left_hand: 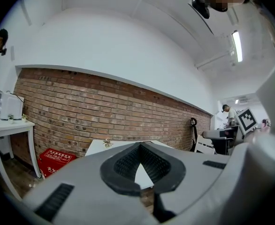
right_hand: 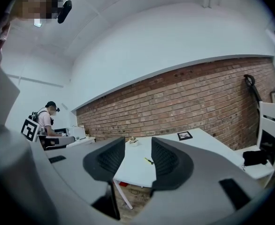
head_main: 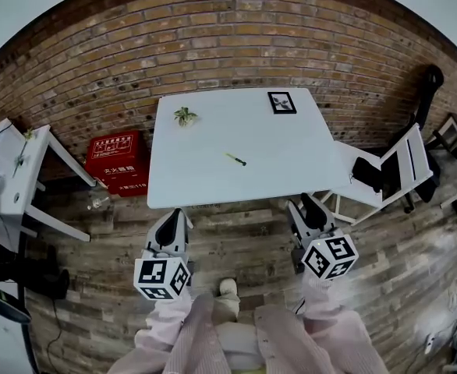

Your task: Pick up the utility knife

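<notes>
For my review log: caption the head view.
Left gripper and right gripper hover short of the white table; the utility knife lies on it untouched.

white Chinese characters in two lines on a red box [head_main: 118, 162], too small to read; nothing else legible

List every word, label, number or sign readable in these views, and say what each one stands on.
No text can be read for certain.
Red box: white print on its top and front, too small and blurred to read.
Marker cubes: black-and-white square patterns, no words or numbers.
Framed picture: dark image, no legible writing.
Utility knife: too small to show any marking.
</notes>
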A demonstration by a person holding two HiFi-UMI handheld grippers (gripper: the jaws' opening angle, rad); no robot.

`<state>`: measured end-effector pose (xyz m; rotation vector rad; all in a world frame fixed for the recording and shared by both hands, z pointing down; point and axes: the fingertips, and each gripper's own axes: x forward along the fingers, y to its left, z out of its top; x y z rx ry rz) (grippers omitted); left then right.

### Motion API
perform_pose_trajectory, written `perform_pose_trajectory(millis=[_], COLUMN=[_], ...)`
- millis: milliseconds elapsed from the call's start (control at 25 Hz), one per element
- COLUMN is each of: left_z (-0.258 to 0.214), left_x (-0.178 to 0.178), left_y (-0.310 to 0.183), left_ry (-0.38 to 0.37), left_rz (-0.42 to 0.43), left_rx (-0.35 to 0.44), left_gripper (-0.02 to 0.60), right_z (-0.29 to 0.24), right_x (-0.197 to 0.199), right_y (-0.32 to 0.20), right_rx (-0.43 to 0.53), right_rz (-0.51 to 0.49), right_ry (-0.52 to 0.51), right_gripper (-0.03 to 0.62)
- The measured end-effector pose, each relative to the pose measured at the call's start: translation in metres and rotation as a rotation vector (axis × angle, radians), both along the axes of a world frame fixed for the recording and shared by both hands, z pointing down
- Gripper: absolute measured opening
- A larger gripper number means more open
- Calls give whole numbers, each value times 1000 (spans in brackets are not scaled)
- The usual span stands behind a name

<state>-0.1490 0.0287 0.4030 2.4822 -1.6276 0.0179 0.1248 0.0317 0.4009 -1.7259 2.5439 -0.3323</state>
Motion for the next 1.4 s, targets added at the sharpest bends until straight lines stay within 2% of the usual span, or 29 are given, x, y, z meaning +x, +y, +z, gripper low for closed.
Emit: perform_pose_trajectory(millis=[360, 840, 1200, 1400], left_z=[8, 26, 45, 67], left_x=[-16, -18, -15, -12], left_y=[-55, -86, -120, -154], left_ry=[16, 16, 12, -31], left_rz=[6, 17, -11, -28], left_rx=[-17, -60, -108, -154], left_gripper=[-8, -9, -8, -8], right_z=[5, 17, 34, 52], right_x=[-19, -31, -35, -41], right_y=[-54, -92, -139, -184], right_rx=[-14, -47, -88, -137], right_rz=[-5, -24, -75, -136], right_ry=[-3, 2, 2, 22], right_gripper=[158, 158, 158, 158])
